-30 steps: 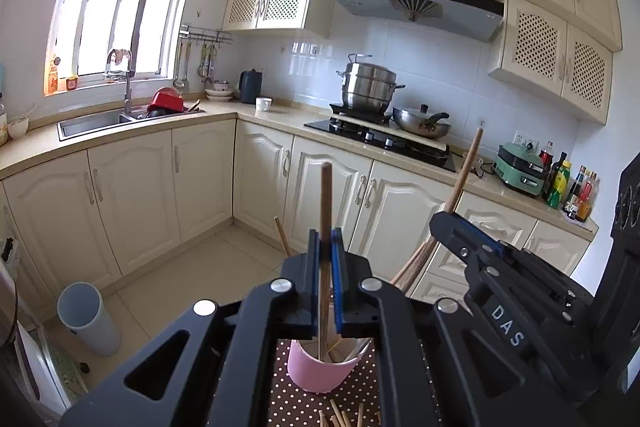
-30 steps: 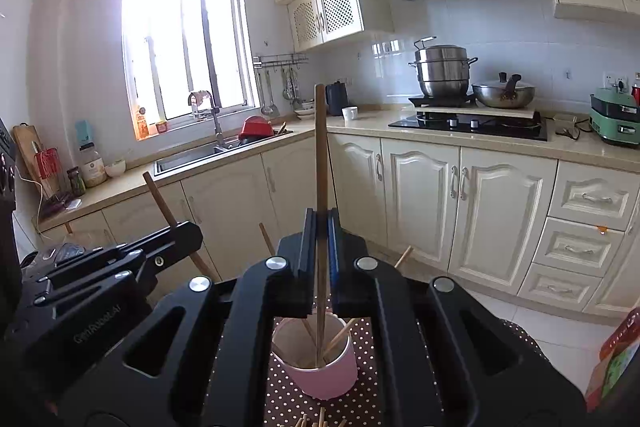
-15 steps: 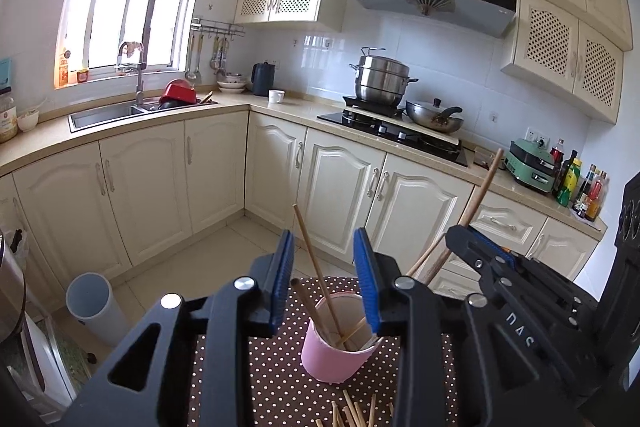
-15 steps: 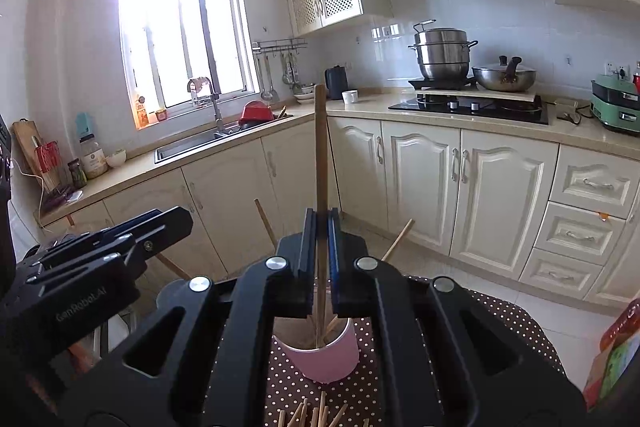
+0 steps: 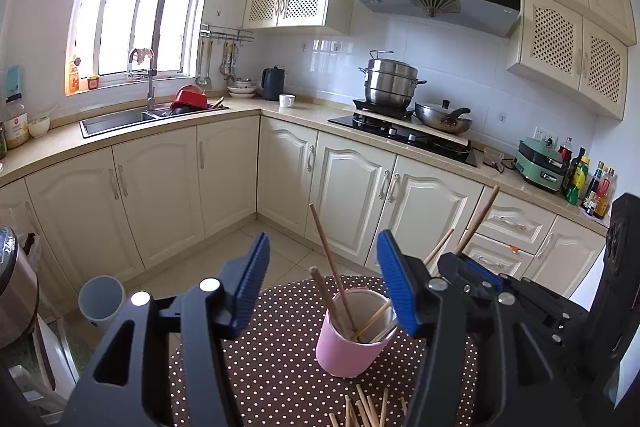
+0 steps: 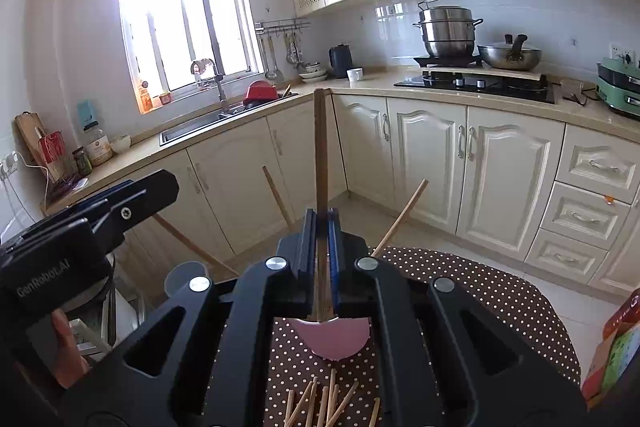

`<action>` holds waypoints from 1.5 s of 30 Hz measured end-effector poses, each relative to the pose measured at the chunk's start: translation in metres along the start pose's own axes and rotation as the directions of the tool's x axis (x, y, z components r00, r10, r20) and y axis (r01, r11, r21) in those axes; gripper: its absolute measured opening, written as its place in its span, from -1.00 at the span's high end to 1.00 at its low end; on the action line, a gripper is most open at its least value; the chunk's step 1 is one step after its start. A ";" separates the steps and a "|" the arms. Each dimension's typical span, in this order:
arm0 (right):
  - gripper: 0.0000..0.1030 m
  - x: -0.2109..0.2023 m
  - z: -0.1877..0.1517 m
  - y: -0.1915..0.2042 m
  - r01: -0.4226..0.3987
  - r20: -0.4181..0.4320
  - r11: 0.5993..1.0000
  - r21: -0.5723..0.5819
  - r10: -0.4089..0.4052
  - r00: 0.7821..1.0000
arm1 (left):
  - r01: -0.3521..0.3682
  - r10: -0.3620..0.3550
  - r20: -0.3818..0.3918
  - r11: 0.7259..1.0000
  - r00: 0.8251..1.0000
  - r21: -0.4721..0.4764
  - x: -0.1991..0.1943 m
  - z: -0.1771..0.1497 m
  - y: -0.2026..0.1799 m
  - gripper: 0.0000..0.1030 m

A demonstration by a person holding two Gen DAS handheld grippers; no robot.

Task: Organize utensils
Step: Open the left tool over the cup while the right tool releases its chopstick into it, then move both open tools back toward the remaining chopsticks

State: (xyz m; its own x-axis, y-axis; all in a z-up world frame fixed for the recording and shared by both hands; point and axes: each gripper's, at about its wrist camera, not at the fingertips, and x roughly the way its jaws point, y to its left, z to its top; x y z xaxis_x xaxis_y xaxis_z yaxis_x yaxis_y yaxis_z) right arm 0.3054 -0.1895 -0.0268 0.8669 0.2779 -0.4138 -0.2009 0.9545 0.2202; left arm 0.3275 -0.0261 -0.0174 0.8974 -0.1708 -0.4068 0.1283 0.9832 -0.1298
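While the left claw [image 5: 322,277] gapes apart above the pink cup [image 5: 352,341] of chopsticks on the dotted tabletop [image 5: 272,367], the right claw [image 6: 321,223] clamps one upright chopstick [image 6: 320,151] over it.

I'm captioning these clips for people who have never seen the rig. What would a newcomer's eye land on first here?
Probably the pink cup on the polka-dot tablecloth, with wooden chopsticks fanning out of it, framed by the left claw standing wide open. Next, the right claw clamps one upright chopstick directly above the cup. More loose chopsticks lie on the cloth in front of the cup.
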 end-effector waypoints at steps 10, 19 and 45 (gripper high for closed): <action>0.85 -0.012 -0.003 0.002 -0.002 -0.014 1.000 0.015 0.002 1.000 | -0.010 0.010 -0.007 1.000 1.000 0.003 -0.015 -0.003 0.005 -0.16; 0.15 -0.031 -0.002 0.005 0.006 0.006 1.000 0.020 -0.006 1.000 | -0.021 0.021 -0.001 1.000 1.000 0.005 -0.034 -0.004 0.009 -0.18; 0.13 -0.067 -0.076 -0.014 0.019 -0.102 0.999 0.042 -0.015 0.995 | -0.019 0.024 -0.174 0.999 0.985 0.029 -0.043 -0.091 0.001 -0.20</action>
State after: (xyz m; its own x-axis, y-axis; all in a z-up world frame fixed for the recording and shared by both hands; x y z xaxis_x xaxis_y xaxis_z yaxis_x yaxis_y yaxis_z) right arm 0.2154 -0.2134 -0.0692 0.8187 0.2733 -0.5050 -0.1648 0.9543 0.2492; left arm 0.2506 -0.0232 -0.0819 0.8133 -0.1556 -0.5607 0.1233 0.9878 -0.0954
